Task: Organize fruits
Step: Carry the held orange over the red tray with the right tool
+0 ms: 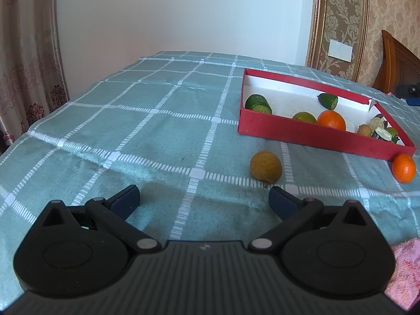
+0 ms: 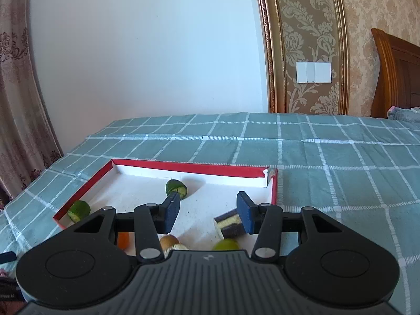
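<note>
Left claw [image 1: 204,199], jaws spread and empty, hovers over bare checked cloth [image 1: 131,131]. One rough brown round fruit [image 1: 266,167] lies just beyond its right finger; one orange [image 1: 403,168] touches the red box's [image 1: 302,134] corner. Inside: three green pieces and one orange. Right claw [image 2: 208,215], half-spread, grips nothing over the box's white floor; a dark layered block [image 2: 229,223] lies beside its right pad.

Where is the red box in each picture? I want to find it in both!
Left wrist view: the red box sits at the right, on the checked cloth, past the brownish fruit.
Right wrist view: the red box lies in the lower middle, just ahead of the right tool, whose fingers hang over its white floor.
Shared landmark: the torn corner of the box.
</note>
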A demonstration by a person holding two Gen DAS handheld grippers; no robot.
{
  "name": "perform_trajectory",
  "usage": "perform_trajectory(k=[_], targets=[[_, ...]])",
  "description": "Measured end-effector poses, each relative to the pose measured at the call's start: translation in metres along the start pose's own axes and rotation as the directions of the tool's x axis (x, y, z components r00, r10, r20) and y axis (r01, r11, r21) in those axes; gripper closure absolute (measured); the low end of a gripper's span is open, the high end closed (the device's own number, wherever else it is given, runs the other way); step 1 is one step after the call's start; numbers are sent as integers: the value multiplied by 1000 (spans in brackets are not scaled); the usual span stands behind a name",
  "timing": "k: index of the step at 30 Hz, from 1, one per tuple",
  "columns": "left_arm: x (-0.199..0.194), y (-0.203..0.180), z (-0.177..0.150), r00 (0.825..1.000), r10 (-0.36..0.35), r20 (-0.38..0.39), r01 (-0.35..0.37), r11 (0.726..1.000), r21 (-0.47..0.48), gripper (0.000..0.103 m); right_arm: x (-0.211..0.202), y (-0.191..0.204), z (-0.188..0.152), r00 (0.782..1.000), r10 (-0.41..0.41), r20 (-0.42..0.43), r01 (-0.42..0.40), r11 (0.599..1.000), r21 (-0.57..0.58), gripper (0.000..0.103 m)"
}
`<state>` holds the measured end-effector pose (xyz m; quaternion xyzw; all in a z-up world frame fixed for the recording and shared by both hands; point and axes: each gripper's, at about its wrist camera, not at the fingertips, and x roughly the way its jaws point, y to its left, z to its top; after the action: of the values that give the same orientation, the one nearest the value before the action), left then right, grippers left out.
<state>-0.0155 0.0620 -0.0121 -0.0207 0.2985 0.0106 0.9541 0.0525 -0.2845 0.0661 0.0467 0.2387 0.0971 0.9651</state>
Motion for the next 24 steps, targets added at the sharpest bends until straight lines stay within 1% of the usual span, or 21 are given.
perform_trajectory(k=[5, 10, 11, 13, 15, 19, 21, 24], targets=[[1, -1, 0, 1000, 1, -1, -1, 1000, 0, 0, -10, 13, -12, 997, -44, 66, 50, 994, -93, 56], [1, 0, 0, 1000, 1, 0, -1, 1000, -1, 0, -25, 18, -21, 997, -45, 70, 53, 991, -124, 55], [1, 0, 0, 1000, 1, -1, -1, 1000, 0, 0, -30, 19, -25, 997, -38, 65, 46, 991, -130, 55], [1, -1, 0, 1000, 4, -2, -4, 1000, 3, 0, -37, 23, -36, 1000, 1, 21, 2, 988, -152, 55], [1, -1, 0, 1000, 3, -2, -3, 1000, 2, 0, -40, 26, -48, 1000, 16, -17, -19, 986, -165, 55], [1, -1, 0, 1000, 4, -2, -4, 1000, 2, 0, -31, 29, -67, 996, -12, -83, -2, 986, -164, 55], [1, -1, 0, 1000, 5, -3, -5, 1000, 4, 0, -26, 28, -71, 995, -3, -104, -13, 988, -153, 55], [1, -1, 0, 1000, 8, -5, -8, 1000, 7, 0, -21, 30, -72, 993, 19, -114, -36, 989, -145, 55]])
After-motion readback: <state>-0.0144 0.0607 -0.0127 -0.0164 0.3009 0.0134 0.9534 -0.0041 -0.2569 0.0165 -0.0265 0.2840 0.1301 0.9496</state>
